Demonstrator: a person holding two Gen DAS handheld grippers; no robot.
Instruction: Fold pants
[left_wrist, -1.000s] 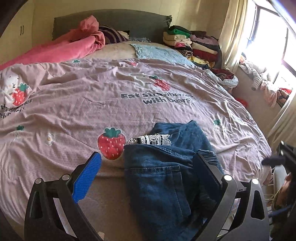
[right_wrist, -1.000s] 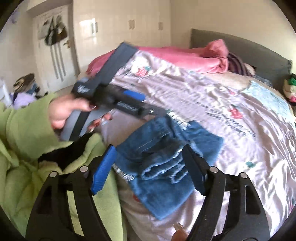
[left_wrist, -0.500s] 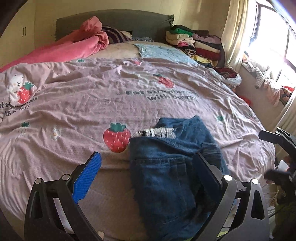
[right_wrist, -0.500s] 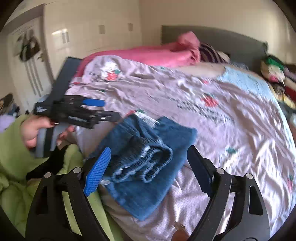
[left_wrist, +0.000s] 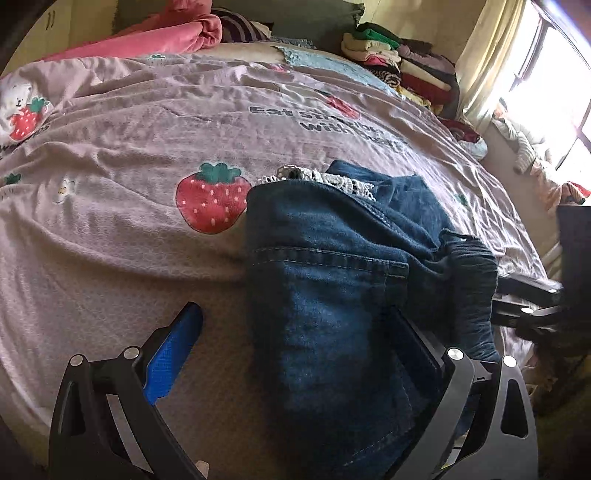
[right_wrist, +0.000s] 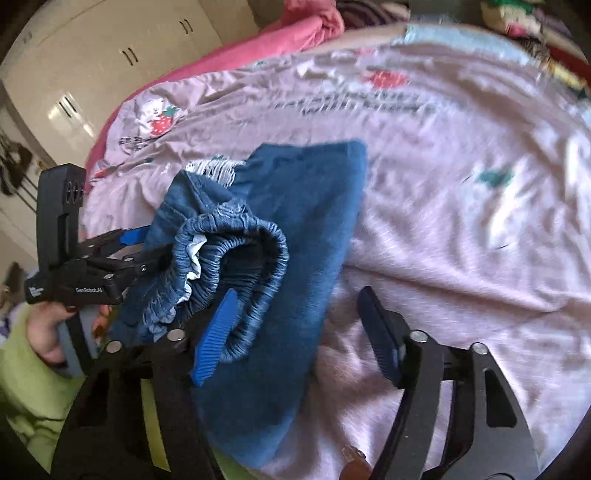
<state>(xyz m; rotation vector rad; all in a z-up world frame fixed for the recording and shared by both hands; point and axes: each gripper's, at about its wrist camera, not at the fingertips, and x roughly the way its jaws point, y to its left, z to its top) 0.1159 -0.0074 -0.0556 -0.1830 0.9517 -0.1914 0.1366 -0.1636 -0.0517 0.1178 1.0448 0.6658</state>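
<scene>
Denim pants (left_wrist: 332, 280) bunched at near edge of bed (left_wrist: 110, 229), beside the strawberry print (left_wrist: 210, 197). Both my tools wide open, gripping nothing: left tool (left_wrist: 295, 350), right tool (right_wrist: 295, 332). Risk: elastic waistband (right_wrist: 251, 236) unrolls, or pants slide off the edge.

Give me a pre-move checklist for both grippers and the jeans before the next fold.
1. Left gripper open: ok, jaws spread over the jeans.
2. Right gripper open: ok.
3. Either gripper holding denim: not ok, neither is shut on it.
4. Jeans flat: not ok, the waistband is bunched up.
5. Jeans fully on the bed: cannot tell, near edge is hidden.
6. Grippers apart from each other: ok.
</scene>
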